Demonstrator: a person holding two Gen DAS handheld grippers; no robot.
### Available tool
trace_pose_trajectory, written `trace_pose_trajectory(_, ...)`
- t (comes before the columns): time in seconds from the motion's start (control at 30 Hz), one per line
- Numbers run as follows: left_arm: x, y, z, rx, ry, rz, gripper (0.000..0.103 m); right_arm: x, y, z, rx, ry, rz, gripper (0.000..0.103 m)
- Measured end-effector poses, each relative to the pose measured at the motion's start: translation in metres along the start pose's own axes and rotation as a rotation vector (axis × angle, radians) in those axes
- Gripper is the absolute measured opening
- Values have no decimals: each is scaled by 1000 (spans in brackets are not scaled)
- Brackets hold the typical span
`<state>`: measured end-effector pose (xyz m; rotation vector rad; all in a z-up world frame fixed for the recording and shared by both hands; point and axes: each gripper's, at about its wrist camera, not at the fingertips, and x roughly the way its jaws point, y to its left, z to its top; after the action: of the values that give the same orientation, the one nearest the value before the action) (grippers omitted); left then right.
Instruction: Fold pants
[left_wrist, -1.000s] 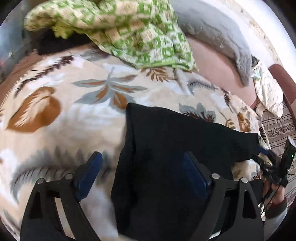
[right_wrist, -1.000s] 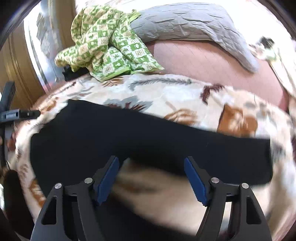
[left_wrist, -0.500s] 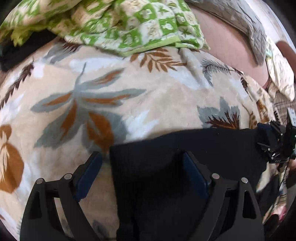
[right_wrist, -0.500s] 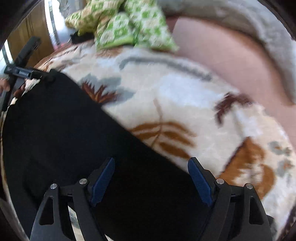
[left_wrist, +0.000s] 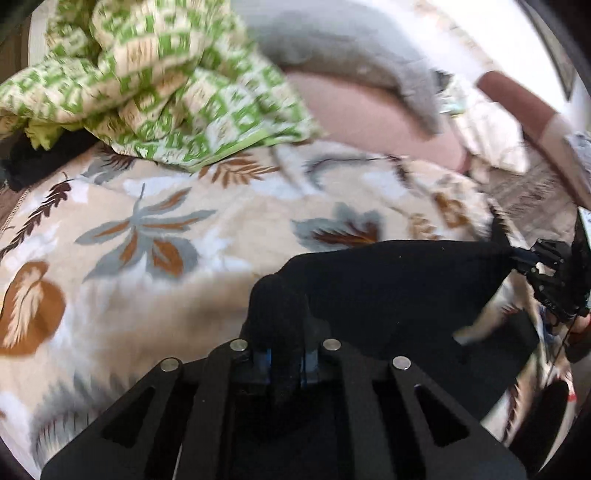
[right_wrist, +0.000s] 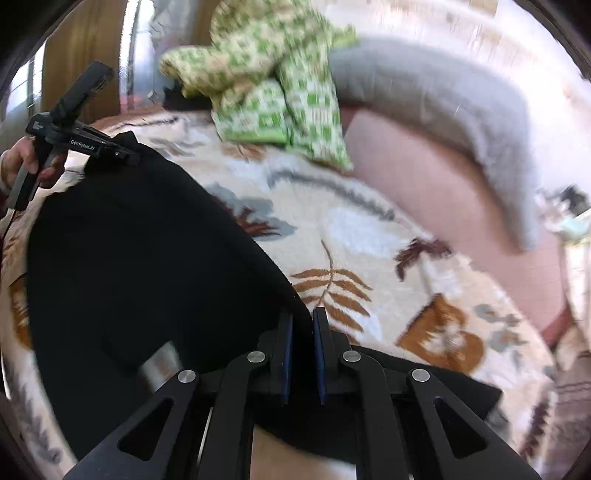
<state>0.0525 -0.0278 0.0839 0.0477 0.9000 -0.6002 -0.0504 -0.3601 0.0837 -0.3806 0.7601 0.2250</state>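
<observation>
Two tools work one garment here, on a bed (left_wrist: 122, 317) covered by a cream blanket printed with leaves. A green-and-cream checked cloth (left_wrist: 155, 85) is heaped at the bed's far edge, with a grey pillow (right_wrist: 443, 107) beside it. The black pants (right_wrist: 140, 266) lie across the near part of the bed, one long edge raised between the two tools.

The left tool (left_wrist: 286, 363) has just been closing and now pinches a bunched corner of the pants between its blue pads; the fabric humps up above the jaws. The right tool (right_wrist: 303, 354) has likewise just been closing, and it clamps the pants' edge, the dark cloth passing between its pads.

The cloth looks soft, limp and light: it sags between the grips and will not hold a shape by itself. It probably needs tension from both corners to carry over flat, or the middle will droop and wrinkle. Corners and hem edges seem the best holds. A thin pinch could slip, so a deeper bite seems safer.
</observation>
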Motion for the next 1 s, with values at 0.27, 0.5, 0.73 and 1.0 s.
trace_pose_trajectory(0.27, -30, -5, -91, -55, 80, -29, 9, -94, 95, -75, -58, 12, 15, 7)
trace_pose_trajectory(0.5, -42, 2, -107, -143, 35, -23, 38, -71, 134, -127, 65, 97, 31, 9)
trace_pose_trajectory(0.73, -76, 5, -99, -178, -87, 68, 69, -109, 96, -91, 311, -37, 47, 83)
trace_pose_trajectory(1.0, -75, -10, -92, -82, -94, 153, 71, 11, 65, -23, 377, 169, -134, 70)
